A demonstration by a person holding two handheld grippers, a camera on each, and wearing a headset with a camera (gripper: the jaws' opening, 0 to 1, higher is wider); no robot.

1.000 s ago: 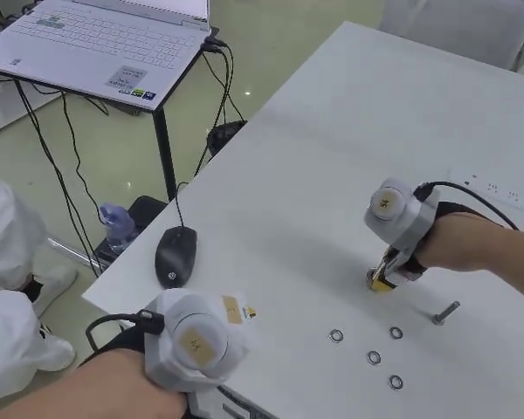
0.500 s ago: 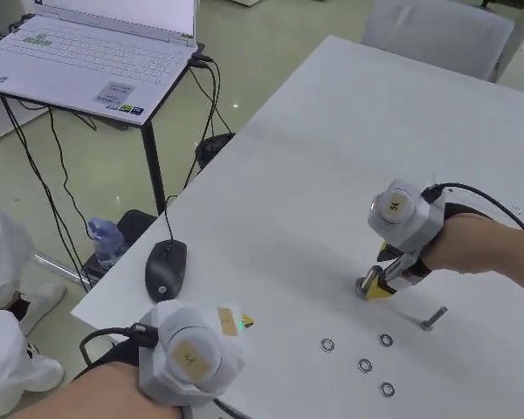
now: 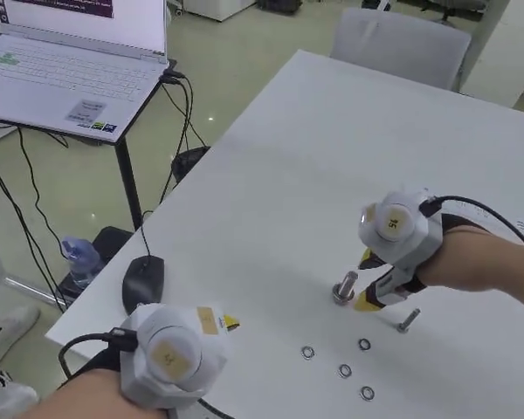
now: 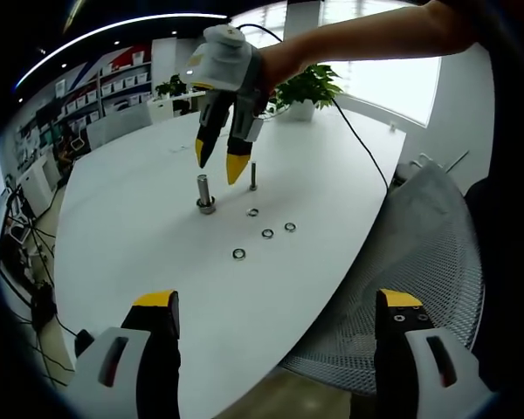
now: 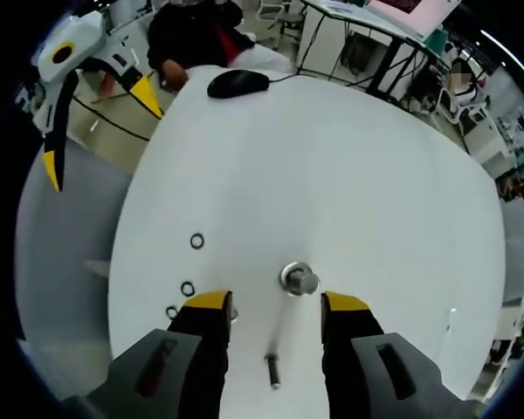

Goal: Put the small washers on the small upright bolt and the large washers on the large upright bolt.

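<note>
Head view high over table (image 3: 332, 157), gripper views facing across shared washers (image 3: 345, 371)

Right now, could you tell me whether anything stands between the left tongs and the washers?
Nothing visible does. Bare table lies between the open left tongs and the four washers; the large bolt and the right tongs are beyond them.

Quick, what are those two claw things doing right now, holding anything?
Left gripper: open, holding nothing.
Right gripper: open, holding nothing; the large bolt stands upright just ahead of its jaws, ungripped.
</note>
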